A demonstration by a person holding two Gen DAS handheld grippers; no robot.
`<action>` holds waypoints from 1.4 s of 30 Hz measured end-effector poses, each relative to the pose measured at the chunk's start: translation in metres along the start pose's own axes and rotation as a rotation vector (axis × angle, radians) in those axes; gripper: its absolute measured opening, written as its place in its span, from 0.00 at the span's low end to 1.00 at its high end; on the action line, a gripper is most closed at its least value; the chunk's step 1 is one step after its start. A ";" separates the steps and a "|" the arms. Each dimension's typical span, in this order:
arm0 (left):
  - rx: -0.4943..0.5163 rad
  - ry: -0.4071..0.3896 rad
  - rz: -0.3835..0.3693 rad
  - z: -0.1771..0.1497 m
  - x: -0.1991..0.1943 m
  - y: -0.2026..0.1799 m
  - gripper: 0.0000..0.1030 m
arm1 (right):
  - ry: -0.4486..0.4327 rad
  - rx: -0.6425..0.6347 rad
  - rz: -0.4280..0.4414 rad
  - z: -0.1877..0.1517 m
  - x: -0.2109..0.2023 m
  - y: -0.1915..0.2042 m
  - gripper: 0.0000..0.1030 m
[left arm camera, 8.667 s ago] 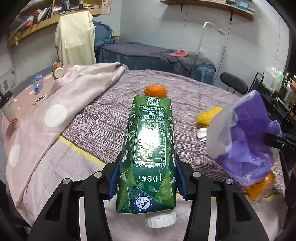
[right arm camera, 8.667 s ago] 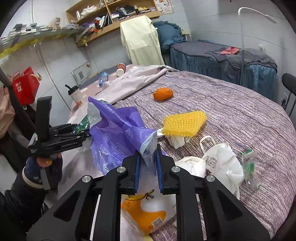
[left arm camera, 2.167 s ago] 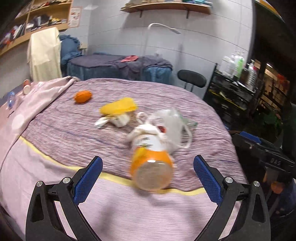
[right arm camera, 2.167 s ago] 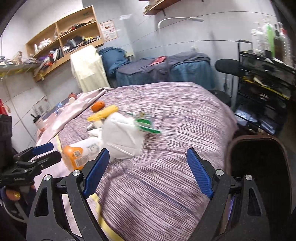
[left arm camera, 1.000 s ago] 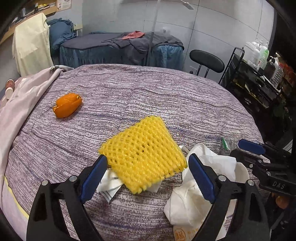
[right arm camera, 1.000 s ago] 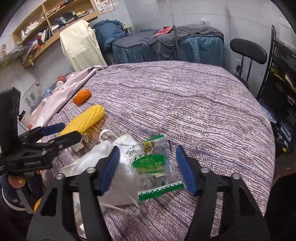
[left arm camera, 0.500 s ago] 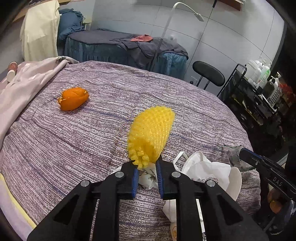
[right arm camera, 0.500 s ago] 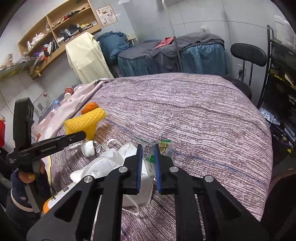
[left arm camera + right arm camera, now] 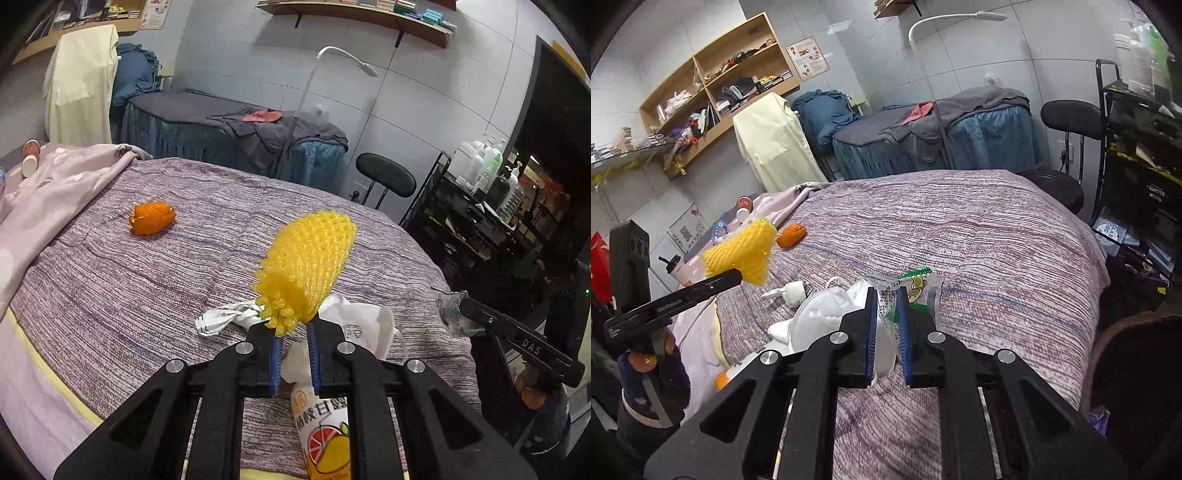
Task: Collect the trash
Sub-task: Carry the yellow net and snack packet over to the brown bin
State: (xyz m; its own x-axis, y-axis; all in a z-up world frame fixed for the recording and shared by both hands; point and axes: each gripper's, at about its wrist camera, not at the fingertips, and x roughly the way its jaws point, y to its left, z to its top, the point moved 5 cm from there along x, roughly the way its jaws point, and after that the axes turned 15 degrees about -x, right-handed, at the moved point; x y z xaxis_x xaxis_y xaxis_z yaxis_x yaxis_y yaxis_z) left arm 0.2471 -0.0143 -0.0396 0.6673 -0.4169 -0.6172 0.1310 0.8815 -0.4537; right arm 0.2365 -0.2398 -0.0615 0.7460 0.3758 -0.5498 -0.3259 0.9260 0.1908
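Left of the mask (image 9: 364,326): orange peel (image 9: 152,218) far off on the purple bed (image 9: 147,280), a crumpled white wrapper (image 9: 221,319) nearer, lying flat. Just left of the mask, and above it: left hand-held gripper (image 9: 293,345), closed on the frayed lower edge of a yellow foam net (image 9: 308,267), net raised clear of the bed and tilted up to the right. Directly below the mask, at the bed's near edge: a bottle (image 9: 327,435) with an orange fruit label, lying on its side, partly hidden behind the fingers. Right of the mask: right hand-held gripper (image 9: 888,312), narrowed onto a clear snack packet (image 9: 916,291) with green print, packet pinched at its lower left corner and standing up between the blue pads; whether it touches the mask cannot be told. Further right of the mask, beyond the bed's edge: a black stool (image 9: 386,175) and a dark rack (image 9: 476,218) of bottles.
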 end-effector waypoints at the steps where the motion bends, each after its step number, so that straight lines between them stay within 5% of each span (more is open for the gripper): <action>1: 0.001 -0.006 -0.007 -0.004 -0.005 -0.003 0.12 | -0.006 -0.004 -0.005 -0.002 -0.006 0.000 0.11; 15: 0.053 -0.047 -0.088 -0.052 -0.056 -0.049 0.12 | -0.075 0.061 -0.039 -0.038 -0.080 -0.021 0.11; 42: 0.153 0.111 -0.243 -0.136 -0.032 -0.144 0.12 | -0.090 0.259 -0.253 -0.122 -0.169 -0.115 0.11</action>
State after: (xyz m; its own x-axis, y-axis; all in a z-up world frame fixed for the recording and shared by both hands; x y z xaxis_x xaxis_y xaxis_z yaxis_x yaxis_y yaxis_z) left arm 0.1071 -0.1581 -0.0414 0.5200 -0.6341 -0.5723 0.3919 0.7724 -0.4997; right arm 0.0769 -0.4149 -0.0896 0.8361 0.1247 -0.5342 0.0246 0.9643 0.2636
